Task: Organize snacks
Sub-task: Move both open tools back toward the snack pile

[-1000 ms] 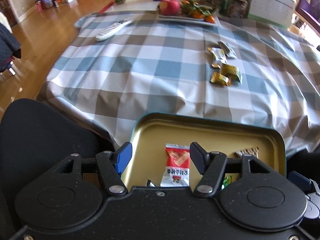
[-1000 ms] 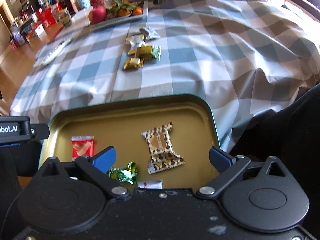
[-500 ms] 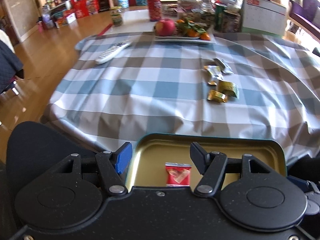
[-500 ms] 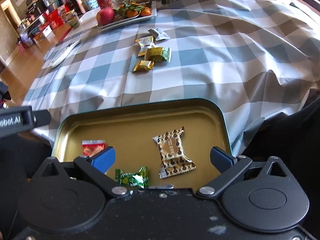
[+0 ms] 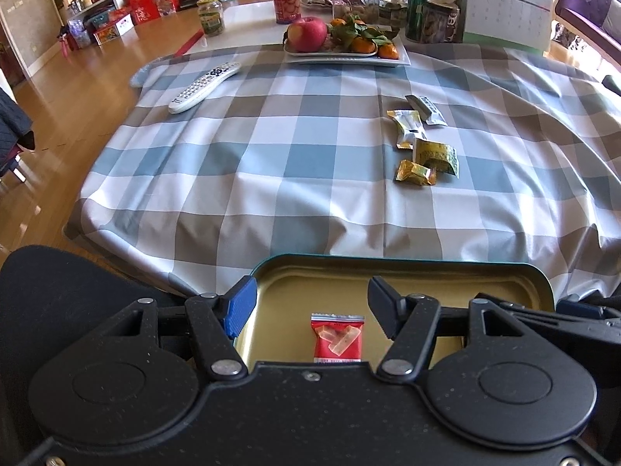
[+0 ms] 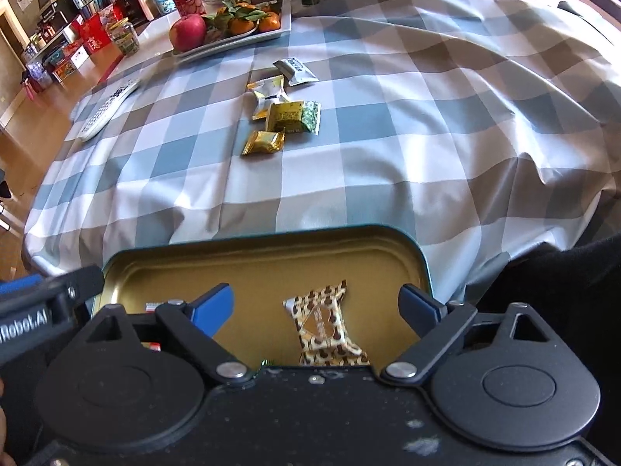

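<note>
sunlit wooden flooring and cluttered shelves lay behind a desk (image 5: pixel 271 163) draped in a blue, grey and white checked cloth. at its near edge sat a shallow gold-lined tin tray (image 6: pixel 271 268) with a dark green rim. the left gripper (image 5: pixel 310 303) hung over the tray with its jaws spread apart and nothing between them, a red snack packet (image 5: pixel 337 337) lying in the tray below. the right gripper (image 6: pixel 316 306) was likewise wide open and empty above a brown-and-gold patterned wrapped candy (image 6: pixel 322 322) resting in the tray. further out on the cloth, well apart from the tray, lay a loose cluster of snacks: a gold wrapped candy (image 6: pixel 264 142), a green-and-yellow packet (image 6: pixel 295 115), a pale yellow sachet (image 6: pixel 268 89) and a silver sachet (image 6: pixel 295 71). a white remote (image 5: pixel 203 86) lay to the left, and a plate of fruit (image 5: pixel 345 42) stood at the far side.
</note>
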`<state>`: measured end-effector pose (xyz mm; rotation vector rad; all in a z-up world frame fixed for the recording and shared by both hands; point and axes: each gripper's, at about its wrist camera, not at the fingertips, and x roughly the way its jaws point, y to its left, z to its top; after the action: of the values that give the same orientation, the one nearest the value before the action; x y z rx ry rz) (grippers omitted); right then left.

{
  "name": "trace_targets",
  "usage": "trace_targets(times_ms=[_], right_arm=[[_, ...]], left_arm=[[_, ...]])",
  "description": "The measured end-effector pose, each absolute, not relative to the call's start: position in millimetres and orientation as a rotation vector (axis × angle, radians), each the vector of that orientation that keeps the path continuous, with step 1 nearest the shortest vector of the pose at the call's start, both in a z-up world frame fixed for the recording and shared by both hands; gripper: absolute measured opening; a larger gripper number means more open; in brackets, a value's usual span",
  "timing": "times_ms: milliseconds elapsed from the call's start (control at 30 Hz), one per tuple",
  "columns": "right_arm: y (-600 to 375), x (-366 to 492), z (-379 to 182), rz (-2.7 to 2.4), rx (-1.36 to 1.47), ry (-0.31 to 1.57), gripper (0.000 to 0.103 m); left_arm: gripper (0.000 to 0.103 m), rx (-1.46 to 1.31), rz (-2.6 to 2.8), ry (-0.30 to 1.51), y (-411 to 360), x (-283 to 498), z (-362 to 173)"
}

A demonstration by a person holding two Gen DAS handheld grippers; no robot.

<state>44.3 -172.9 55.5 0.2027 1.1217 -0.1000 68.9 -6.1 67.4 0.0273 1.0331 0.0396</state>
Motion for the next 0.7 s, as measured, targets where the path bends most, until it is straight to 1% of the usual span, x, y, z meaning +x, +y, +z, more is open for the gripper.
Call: trace_targets(times_ms=[233,333,700], right_arm=[[-179.9,63.5,58.6,-0.125,0.166,1.112,0.096],[-183.1,76.0,61.6,-0.127,0.138,1.108,0.095],[-191.8,128.8,72.9,-0.089,0.085,1.090,0.095]], left_arm=[[0.067,0.033,0.038,1.034,-5.1,82.7,67.1],[0.067,0.016,0.033,1.050,-2.8,92.8,65.6],[0.067,-0.038,0.017,1.107,4.7,139.3,60.2]])
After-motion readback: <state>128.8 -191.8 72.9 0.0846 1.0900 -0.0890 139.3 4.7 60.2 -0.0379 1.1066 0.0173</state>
